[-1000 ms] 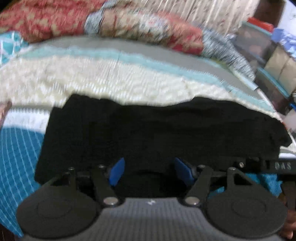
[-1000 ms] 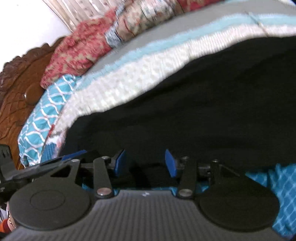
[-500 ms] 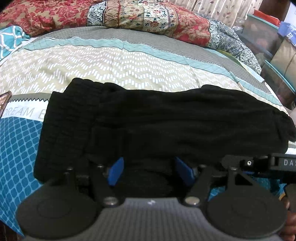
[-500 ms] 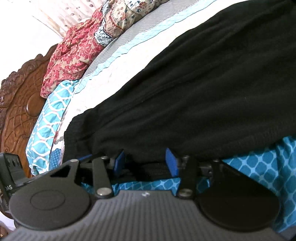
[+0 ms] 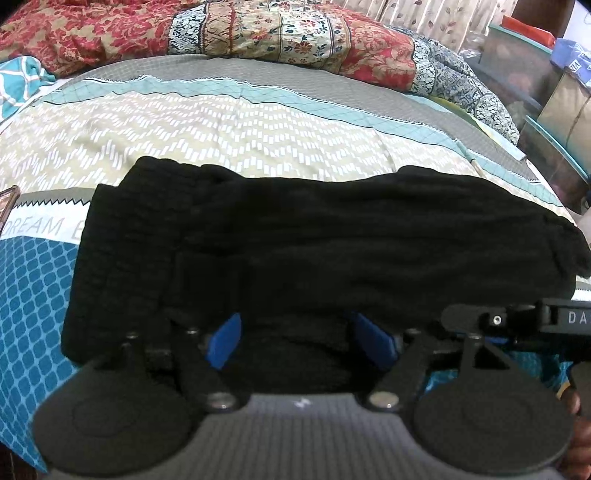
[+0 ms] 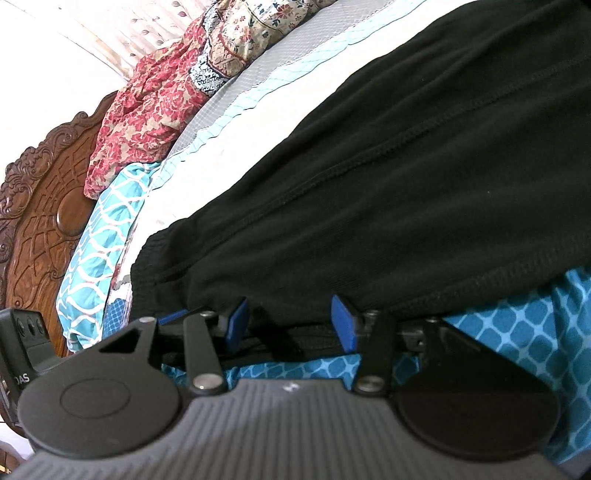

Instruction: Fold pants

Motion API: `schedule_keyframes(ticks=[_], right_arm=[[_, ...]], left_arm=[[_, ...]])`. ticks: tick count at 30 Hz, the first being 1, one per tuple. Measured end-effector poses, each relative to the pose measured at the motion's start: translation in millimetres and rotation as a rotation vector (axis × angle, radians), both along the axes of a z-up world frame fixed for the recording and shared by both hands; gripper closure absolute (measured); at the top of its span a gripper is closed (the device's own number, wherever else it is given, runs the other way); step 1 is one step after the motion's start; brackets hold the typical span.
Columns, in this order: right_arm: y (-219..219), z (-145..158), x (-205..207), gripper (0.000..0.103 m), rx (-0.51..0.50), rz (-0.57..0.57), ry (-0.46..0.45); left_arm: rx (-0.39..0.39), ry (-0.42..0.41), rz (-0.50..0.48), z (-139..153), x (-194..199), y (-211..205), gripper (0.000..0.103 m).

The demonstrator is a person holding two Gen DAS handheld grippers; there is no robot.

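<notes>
The black pants [image 5: 295, 243] lie folded lengthwise across the bed, waistband at the left, leg ends at the right. My left gripper [image 5: 295, 336] is open, its blue pads [image 5: 225, 339] spread over the near edge of the cloth. My right gripper [image 6: 290, 325] is open too, blue pads [image 6: 341, 321] at the near hem of the pants [image 6: 406, 192], low over the blue sheet. The right gripper's body shows at the right of the left wrist view [image 5: 517, 321]. Neither holds cloth.
The bed sheet [image 5: 221, 125] has beige, grey and blue patterned bands. A red floral quilt [image 5: 221, 33] lies along the far side. A carved wooden headboard [image 6: 37, 221] stands at the left. Boxes [image 5: 554, 110] stand beyond the bed's right edge.
Both grippers have drawn back slightly and settled; the view steadied. The right gripper dropped lower toward the near hem. The pants have not moved.
</notes>
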State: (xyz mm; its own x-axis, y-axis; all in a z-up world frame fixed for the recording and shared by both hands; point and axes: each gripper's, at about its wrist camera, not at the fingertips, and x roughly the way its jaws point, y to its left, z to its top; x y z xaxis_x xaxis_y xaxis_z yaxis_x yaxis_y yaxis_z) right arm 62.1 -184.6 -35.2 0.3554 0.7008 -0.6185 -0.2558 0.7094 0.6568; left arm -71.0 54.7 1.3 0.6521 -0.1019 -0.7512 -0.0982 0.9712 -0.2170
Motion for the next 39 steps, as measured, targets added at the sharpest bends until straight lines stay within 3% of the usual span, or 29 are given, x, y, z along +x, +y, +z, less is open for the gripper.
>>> schedule_keyframes(ticks=[20,22,26,28,32,35,37,39], right_arm=[[-3,1,0,0.050,0.008,-0.001,-0.006],[-2,10,-2,0.050,-0.018,0.013,-0.046],[-6,40,-8,0.050,-0.042,0.003,-0.217],[-12,47,-4,0.050,-0.039,-0.010,-0.240],[-23,35,2,0.050,-0.048,-0.031,-0.189],[-21,10,8,0.050,-0.087,-0.010,-0.073],[-29,14,9,0.051,-0.048,-0.021,-0.083],[-46,32,9,0.050,-0.005,-0.066,-0.155]], left_arm=[[0.000,0.000,0.006,1,-3,-5,0.027],[-0.012,-0.007,0.014,7,-5,-4,0.029],[-0.043,-0.070,0.015,26,-10,-1,0.029],[-0.040,-0.075,0.015,31,-7,-3,0.029],[-0.038,-0.010,0.019,19,4,-8,0.029],[0.023,0.048,0.015,4,10,-14,0.029],[0.039,0.039,0.003,9,9,-18,0.028],[0.014,0.018,-0.007,19,8,-18,0.028]])
